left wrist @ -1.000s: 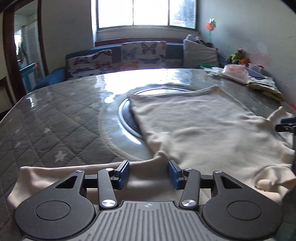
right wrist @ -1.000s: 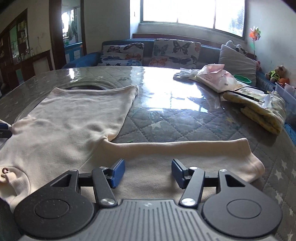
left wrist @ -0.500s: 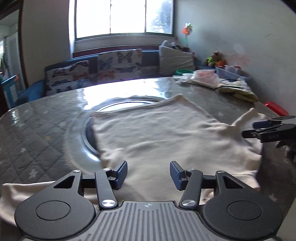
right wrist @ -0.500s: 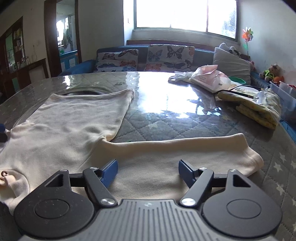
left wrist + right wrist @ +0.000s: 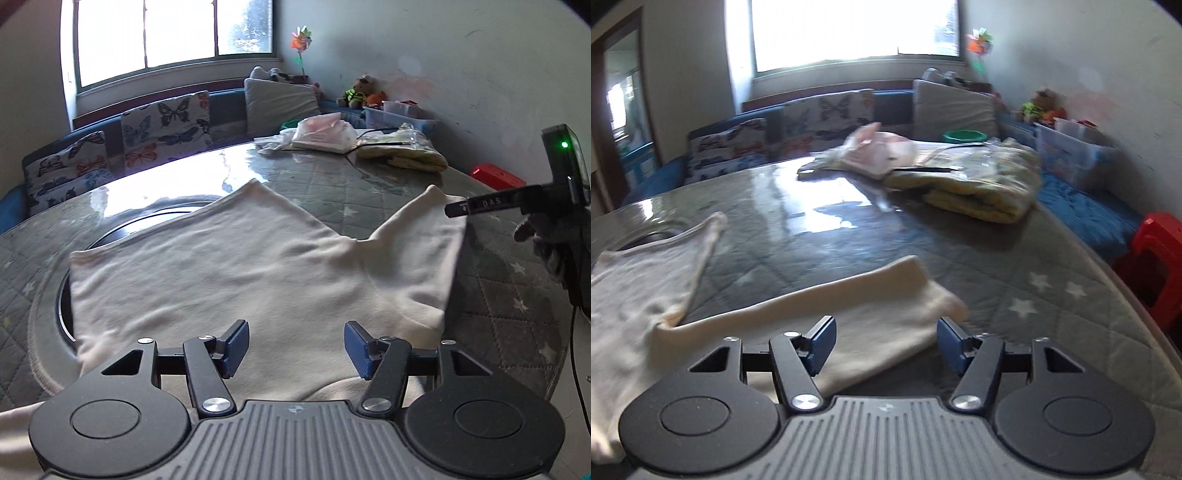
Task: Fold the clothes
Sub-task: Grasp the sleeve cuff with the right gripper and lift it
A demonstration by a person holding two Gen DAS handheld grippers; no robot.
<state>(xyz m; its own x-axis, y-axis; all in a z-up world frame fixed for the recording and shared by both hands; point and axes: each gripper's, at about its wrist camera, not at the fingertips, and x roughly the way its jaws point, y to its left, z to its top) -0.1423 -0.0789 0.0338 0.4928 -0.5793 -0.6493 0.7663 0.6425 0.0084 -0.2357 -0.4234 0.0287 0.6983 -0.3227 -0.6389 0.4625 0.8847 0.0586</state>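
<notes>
Your left gripper (image 5: 293, 345) hangs over the cream, soft knit long-sleeved top (image 5: 236, 266), jaws opening with nothing pinched. Your right gripper (image 5: 884, 345) is closing over the sleeve (image 5: 827, 317) at twelve o'clock, pads not yet pressing. The top lies flat on the grey quilted worktop (image 5: 1015, 258). It looks light, limp and stretchy; pinch the cuff edge.

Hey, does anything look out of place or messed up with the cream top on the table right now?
Nothing damaged or spilled. The cream top lies flat on the quilted table, its right sleeve stretched straight out and not yet folded in. Part of the body overlaps a round inset in the tabletop.
</notes>
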